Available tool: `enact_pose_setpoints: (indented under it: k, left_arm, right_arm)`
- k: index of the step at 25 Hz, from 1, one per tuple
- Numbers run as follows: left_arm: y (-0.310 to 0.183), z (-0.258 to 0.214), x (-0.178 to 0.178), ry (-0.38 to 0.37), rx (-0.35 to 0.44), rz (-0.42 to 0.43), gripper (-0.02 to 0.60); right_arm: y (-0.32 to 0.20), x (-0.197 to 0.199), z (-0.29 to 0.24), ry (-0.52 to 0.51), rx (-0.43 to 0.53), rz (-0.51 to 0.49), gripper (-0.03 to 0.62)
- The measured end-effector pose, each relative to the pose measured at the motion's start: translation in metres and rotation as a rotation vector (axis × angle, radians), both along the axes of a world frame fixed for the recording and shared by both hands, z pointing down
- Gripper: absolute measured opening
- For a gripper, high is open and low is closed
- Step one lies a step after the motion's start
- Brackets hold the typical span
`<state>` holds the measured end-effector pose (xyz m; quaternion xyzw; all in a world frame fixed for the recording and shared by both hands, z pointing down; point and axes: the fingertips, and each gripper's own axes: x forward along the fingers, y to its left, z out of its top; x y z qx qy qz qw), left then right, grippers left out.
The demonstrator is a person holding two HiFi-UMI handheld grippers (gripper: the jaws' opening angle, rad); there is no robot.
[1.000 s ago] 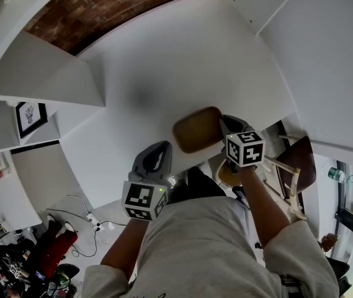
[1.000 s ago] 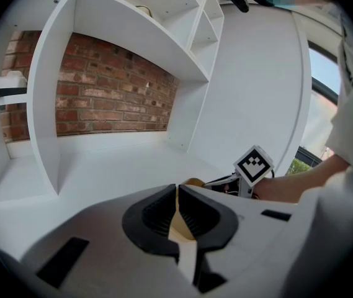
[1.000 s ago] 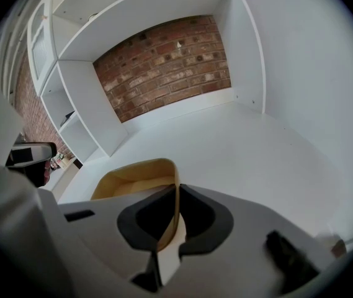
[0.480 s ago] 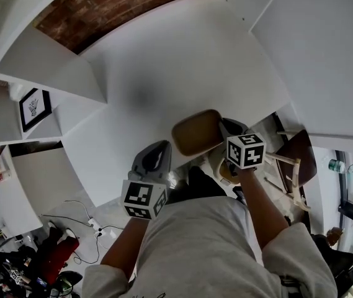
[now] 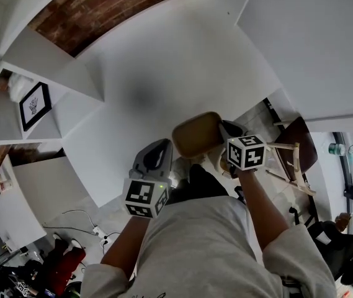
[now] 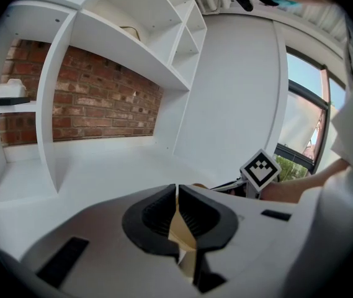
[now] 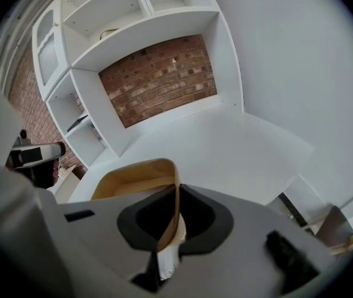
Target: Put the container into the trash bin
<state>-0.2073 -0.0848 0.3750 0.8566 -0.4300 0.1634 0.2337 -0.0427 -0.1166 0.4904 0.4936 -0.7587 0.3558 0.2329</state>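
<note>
The container [image 5: 196, 132] is a shallow brown oval tray held in the air over the front edge of the white desk [image 5: 164, 67]. My right gripper [image 5: 224, 130] is shut on its right rim; in the right gripper view the thin tan wall [image 7: 175, 197] stands pinched between the jaws, with the tray's hollow [image 7: 133, 180] to the left. My left gripper [image 5: 165, 148] sits at the tray's left edge, and a tan sheet edge [image 6: 182, 238] shows clamped in its shut jaws. No trash bin is in any view.
White shelving [image 5: 33, 73] with a framed picture [image 5: 35, 103] stands at the left, against a brick wall [image 5: 102, 5]. A wooden chair [image 5: 294, 157] is at the right, by a window. Cables and clutter [image 5: 64, 259] lie on the floor at the lower left.
Both grippers and the container keep almost the same place in the view. The background has slid a little as the head turned, and the chair now shows further right.
</note>
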Motion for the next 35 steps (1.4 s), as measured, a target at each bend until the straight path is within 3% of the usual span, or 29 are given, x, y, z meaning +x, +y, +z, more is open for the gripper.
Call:
enact_pose_setpoints:
  k: [11, 19, 35]
  left_arm:
    - [0.026, 0.000, 0.018, 0.015, 0.011, 0.125, 0.026]
    - [0.044, -0.006, 0.059, 0.039, 0.026, 0.253, 0.026]
    - [0.063, -0.007, 0.132, 0.063, 0.033, 0.422, 0.026]
  right_arm:
    - [0.057, 0.026, -0.009, 0.006, 0.007, 0.136, 0.037]
    - [0.102, 0.069, -0.013, 0.020, 0.003, 0.277, 0.037]
    - [0.175, 0.162, -0.030, 0.026, 0.027, 0.541, 0.037]
